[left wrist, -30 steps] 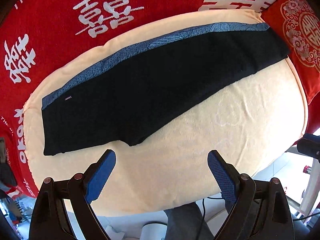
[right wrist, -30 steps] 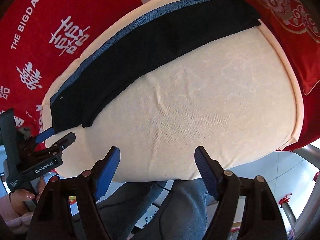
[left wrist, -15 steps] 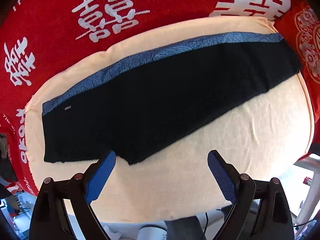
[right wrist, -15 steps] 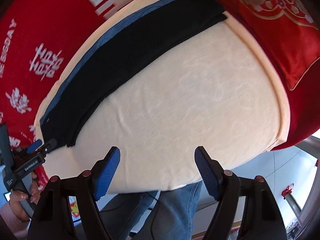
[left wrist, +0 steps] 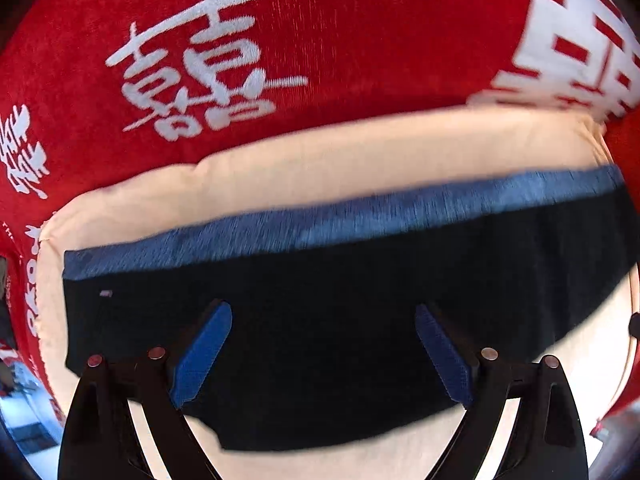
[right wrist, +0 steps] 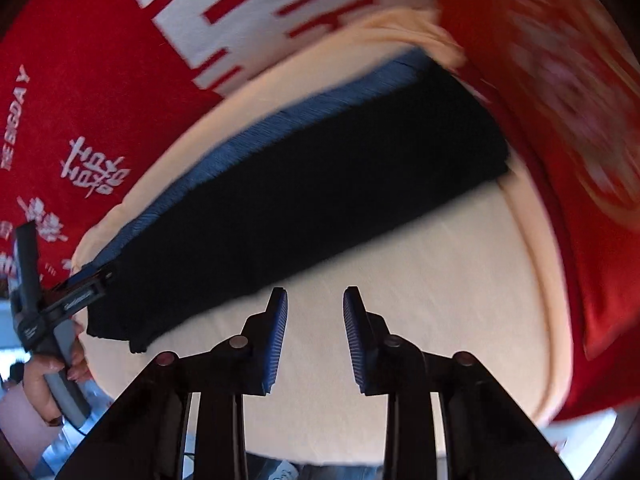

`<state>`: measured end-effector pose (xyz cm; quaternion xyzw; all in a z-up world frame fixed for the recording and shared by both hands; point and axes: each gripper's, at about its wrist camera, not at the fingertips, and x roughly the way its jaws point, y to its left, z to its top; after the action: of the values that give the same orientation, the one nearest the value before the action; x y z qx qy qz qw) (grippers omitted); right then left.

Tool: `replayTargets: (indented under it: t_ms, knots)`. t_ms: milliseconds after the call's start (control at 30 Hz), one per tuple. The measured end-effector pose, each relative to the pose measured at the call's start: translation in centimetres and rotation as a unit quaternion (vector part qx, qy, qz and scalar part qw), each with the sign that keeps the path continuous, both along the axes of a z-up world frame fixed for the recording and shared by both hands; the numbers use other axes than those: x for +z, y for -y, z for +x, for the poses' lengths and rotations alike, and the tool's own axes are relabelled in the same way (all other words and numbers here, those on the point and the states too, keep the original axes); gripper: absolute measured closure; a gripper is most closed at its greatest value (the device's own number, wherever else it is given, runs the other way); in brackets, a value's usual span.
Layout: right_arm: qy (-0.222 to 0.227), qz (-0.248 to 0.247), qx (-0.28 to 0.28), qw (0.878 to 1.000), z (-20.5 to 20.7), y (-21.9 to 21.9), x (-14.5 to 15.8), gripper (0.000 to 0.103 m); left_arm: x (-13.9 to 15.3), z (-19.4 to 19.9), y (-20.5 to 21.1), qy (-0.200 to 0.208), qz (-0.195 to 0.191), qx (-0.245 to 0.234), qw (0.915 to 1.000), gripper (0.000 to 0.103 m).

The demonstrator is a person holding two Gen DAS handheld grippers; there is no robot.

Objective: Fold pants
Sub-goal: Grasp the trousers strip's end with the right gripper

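We see one pair of black pants (left wrist: 340, 320) on the cream cushion (right wrist: 420, 280). Our left claw (left wrist: 323, 354) gapes wide over them; our right claw (right wrist: 315, 338), half-spread beside them, holds nothing.

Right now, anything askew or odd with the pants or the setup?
Nothing stands out. The black pants lie flat, already folded lengthwise, blue side stripe along the far edge, on the cream towel. Both views are motion-blurred. Neither the left gripper nor the right gripper holds anything.

Red cloth (right wrist: 80, 92) reads "THE BIGDAY" (white letters); Chinese characters too.
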<state>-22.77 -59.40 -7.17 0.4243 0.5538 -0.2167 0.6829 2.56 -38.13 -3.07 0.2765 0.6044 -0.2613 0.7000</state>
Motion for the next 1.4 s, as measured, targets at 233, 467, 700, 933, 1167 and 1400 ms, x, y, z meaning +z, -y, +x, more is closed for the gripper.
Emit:
replayTargets:
  t_ms: [233, 467, 700, 933, 1167, 1400]
  knots:
    - [0.058, 0.008, 0.118, 0.991, 11.5, -0.9, -3.4, 0.07, -4.2, 2.4, 2.3, 0.027, -0.017, 0.034, 0.9989, 0.009]
    - [0.083, -0.051, 0.167, 0.981, 16.0, 0.1, -7.5, 0.067, -7.5, 4.8, 1.8, 0.042, -0.036, 0.081, 0.9952, 0.009]
    - [0.045, -0.063, 0.038, 0.996, 11.2, 6.2, -5.8, 0.059, -5.3, 4.8, 2.2, 0.05, -0.026, 0.069, 0.996, 0.009]
    - [0.02, -0.041, -0.062, 0.997, -2.6, 3.1, -2.8, 0.046, -3.7, -1.3, 1.7, 0.022, -0.021, 0.011, 0.9995, 0.009]
    - [0.047, -0.018, -0.197, 0.979, -6.9, 7.7, -4.7, 0.067, -5.2, -4.7, 0.0, 0.02, -0.012, 0.024, 0.9994, 0.009]
    - [0.02, -0.048, -0.151, 0.987, -7.0, 7.8, -3.2, 0.093, -4.8, -6.0, 0.0, 0.035, 0.006, 0.001, 0.9994, 0.009]
